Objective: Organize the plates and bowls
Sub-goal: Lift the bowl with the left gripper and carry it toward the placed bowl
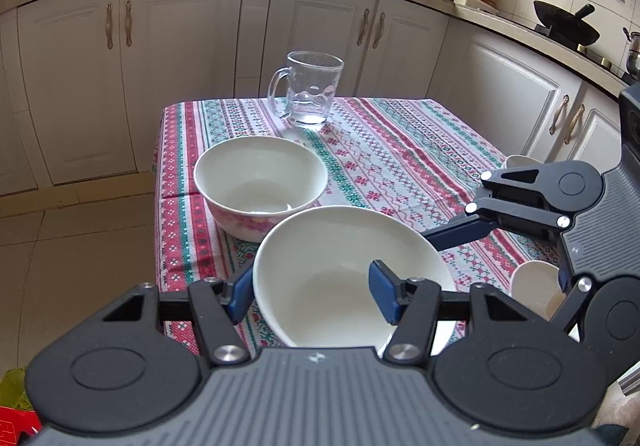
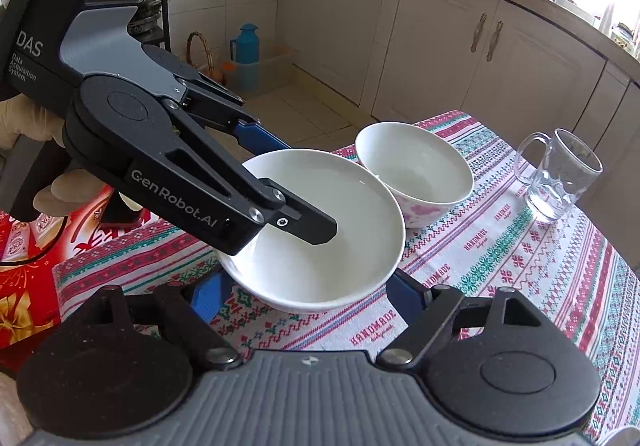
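Note:
A wide white bowl (image 1: 332, 246) (image 2: 332, 214) is at the near side of the patterned tablecloth (image 1: 400, 154). My left gripper (image 1: 312, 294) (image 2: 308, 190) is shut on its rim, one pad inside and one outside. My right gripper (image 2: 308, 292) straddles the bowl's lower body, a blue pad against each side; in the left wrist view one of its fingers (image 1: 460, 232) reaches the bowl's right rim. Whether the bowl rests on the cloth or hangs just above it I cannot tell. Behind it stands a second white bowl (image 1: 260, 174) (image 2: 416, 170) with pink flowers outside, upright.
A clear glass mug (image 1: 308, 90) (image 2: 556, 178) stands farther back on the table. Two small white cups (image 1: 532, 286) (image 1: 516, 160) sit at the table's right side. A red box (image 2: 24, 266) lies beside the table. A gloved hand (image 2: 24, 126) holds the left gripper. Cabinets (image 1: 160, 66) surround the table.

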A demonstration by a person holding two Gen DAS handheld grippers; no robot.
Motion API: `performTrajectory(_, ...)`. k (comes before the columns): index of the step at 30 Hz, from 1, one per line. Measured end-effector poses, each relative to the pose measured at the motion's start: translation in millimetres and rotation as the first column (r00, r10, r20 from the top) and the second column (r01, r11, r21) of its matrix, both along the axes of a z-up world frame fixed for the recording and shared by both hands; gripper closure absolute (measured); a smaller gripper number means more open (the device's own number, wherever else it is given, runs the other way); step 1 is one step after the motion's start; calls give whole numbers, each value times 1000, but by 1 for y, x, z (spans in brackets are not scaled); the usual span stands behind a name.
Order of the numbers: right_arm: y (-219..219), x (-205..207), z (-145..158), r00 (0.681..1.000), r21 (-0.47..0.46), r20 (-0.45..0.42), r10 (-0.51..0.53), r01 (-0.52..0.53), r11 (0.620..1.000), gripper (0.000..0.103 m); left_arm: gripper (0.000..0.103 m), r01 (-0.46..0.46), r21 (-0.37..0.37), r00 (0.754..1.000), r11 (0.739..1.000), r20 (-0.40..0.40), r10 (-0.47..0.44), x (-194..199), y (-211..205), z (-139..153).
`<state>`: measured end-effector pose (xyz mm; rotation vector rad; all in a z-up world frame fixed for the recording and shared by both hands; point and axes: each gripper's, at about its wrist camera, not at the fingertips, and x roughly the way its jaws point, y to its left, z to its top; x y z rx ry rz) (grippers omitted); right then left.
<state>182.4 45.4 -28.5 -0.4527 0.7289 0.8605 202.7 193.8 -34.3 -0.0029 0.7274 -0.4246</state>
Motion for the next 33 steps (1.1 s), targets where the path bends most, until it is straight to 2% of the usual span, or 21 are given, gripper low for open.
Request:
performTrajectory(22, -66, -63, 40, 996, 59, 65, -62, 59, 997, 16, 44, 97, 27, 994, 995, 47, -98, -50, -66, 40)
performTrajectory(33, -102, -85, 37, 989, 52, 69, -132, 128, 990, 16, 44, 180, 33, 983, 983, 39, -181, -59, -108, 34)
